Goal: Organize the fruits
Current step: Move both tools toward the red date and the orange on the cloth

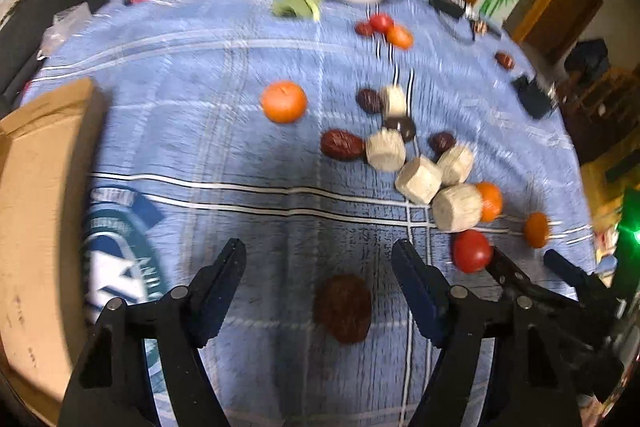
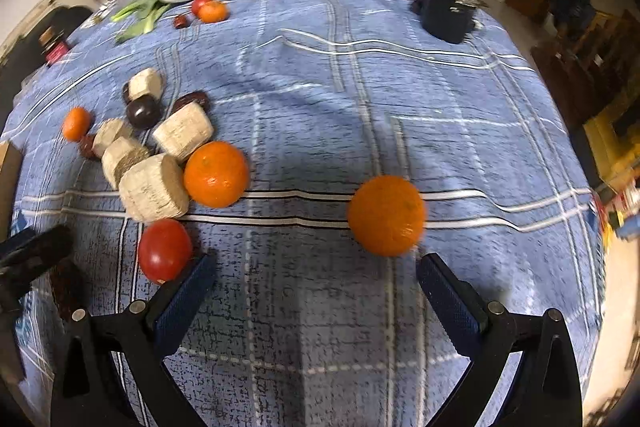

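My left hand-held gripper (image 1: 318, 263) hangs released, low over the counter (image 1: 248, 147), one dark date (image 1: 343, 308) between its fingers. My right hand-held gripper (image 2: 316, 277) is released too, one orange (image 2: 386, 215) at 12 o'clock, one tomato (image 2: 164, 250) at 10. Five pale cane chunks (image 2: 154, 187) cluster beyond
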### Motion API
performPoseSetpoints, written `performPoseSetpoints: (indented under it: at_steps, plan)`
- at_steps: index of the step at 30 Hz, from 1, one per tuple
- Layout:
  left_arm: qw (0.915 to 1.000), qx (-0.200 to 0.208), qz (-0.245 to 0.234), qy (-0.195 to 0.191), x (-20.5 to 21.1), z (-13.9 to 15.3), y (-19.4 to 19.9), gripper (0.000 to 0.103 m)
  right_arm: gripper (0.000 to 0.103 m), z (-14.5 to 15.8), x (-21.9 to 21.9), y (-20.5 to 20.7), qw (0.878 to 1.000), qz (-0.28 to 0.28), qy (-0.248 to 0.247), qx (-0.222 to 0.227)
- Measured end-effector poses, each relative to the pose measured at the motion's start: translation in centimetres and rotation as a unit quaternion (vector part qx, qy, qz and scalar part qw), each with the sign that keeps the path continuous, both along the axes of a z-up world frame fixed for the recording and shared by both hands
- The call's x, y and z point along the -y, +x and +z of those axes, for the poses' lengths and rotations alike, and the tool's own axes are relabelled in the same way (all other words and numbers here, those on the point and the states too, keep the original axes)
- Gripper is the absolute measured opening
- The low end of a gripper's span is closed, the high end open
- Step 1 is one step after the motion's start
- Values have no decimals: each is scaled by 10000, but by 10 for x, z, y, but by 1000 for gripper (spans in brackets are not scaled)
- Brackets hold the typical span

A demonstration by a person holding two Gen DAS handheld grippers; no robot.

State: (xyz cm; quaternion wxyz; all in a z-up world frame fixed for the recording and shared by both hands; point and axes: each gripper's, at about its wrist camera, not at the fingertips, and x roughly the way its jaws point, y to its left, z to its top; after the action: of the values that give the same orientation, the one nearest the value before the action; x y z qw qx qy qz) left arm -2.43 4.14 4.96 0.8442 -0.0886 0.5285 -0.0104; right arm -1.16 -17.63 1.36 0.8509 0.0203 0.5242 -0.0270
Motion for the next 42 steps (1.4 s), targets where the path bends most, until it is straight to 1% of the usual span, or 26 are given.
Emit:
performPoseSetpoints:
  at_steps: [2,4,8,12,15,22,27,34,42]
  plan:
    - [9996,263,-17,118,-5,19,-10,75,102,14,0,-7,9997,-43,53,233]
    - [9984,484,-46,285,-8,37,-19,75,102,31,-2,-17,9986,-53,-6,517]
    - [9950,882,-137,441,-11,66,-33,75,102,62,-7,-35,9947,-174,-56,1009]
    - [9920,1133,-278,487,-9,80,-46,75,102,86,-18,-49,9894,-238,-207,1419]
    - [9905,1244,-310,502,-12,88,-50,75,102,95,-30,-52,9877,-126,-228,1544]
    - [9881,1385,-381,558,-19,98,-54,75,102,99,-56,-54,9863,112,-215,1632]
    - [9871,1415,-453,594,-21,99,-55,75,102,98,-63,-55,9861,93,-230,1643]
    - [9878,1297,-584,636,-21,91,-51,75,102,92,-60,-58,9879,-72,-180,1542]
    - [9899,1102,-673,587,-21,79,-45,75,102,81,-58,-60,9904,-183,-173,1361]
